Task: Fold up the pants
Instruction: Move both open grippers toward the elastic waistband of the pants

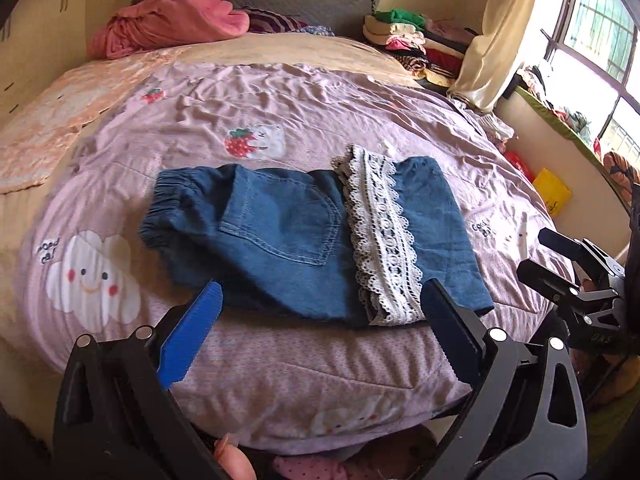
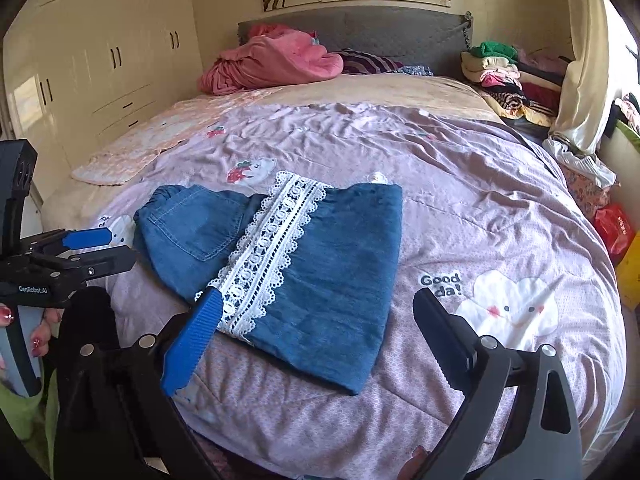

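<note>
Okay, you had the folded pants [image 1: 304, 236] near the bed [image 1: 280, 392] edge; left gripper [image 1: 320, 300] and right gripper [image 2: 316, 308] gaped wide, holding nothing.

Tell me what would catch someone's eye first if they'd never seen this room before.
Probably the folded blue denim pants with a white lace band across them, lying near the front edge of the lilac cartoon bedspread. Next, the crumpled pink blanket against the grey headboard, and the stack of folded clothes at the bed's far right corner.
</note>
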`<state>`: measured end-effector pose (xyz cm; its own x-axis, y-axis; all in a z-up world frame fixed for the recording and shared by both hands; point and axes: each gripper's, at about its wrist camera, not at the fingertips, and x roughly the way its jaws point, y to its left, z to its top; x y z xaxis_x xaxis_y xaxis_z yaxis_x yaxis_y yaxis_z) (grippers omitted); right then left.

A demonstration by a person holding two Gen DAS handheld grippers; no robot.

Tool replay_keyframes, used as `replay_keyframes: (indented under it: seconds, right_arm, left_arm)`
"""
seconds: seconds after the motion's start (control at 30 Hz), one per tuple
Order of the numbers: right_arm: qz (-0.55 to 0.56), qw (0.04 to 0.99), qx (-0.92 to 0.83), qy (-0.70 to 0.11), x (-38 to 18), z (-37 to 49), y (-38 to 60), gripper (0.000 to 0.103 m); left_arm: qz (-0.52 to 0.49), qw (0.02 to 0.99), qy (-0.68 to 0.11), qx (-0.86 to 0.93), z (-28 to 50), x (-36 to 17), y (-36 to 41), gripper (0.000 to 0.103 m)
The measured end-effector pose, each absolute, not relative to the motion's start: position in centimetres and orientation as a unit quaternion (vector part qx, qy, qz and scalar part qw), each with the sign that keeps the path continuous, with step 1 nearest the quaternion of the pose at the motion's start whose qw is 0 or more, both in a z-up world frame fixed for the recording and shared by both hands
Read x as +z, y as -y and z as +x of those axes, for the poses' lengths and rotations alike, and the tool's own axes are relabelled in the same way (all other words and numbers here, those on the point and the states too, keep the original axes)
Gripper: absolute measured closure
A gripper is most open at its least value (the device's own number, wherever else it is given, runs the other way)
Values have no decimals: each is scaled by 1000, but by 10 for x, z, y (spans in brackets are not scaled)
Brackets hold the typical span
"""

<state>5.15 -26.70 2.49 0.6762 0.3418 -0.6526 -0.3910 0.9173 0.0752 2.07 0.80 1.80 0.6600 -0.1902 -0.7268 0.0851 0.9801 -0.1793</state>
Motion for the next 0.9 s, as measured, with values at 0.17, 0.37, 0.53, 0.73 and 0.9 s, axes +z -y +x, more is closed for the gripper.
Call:
replay_keyframes:
  seconds: [0.17,0.37,0.53,0.73,0.9]
  right_arm:
    - [-48,913,203,-352,28,56,254,6]
    - [-57,911,210,-351,30,65,237,6]
    - [-58,907,218,-355,29,74,226,6]
    - [-69,901,236,-357,28,89,206,6]
    - [-78,896,253,-355,31,106,187,6]
  left_arm:
    - [-81,910,-401,-64,19,18,-26,10]
    - [-93,912,-397,-45,19,14,-46,10]
    - [-107,909,-401,-33,21,6,-61,10]
    - [-125,903,-410,-18,27,-7,-78,10]
    - [-146,897,-416,-7,32,-17,-94,10]
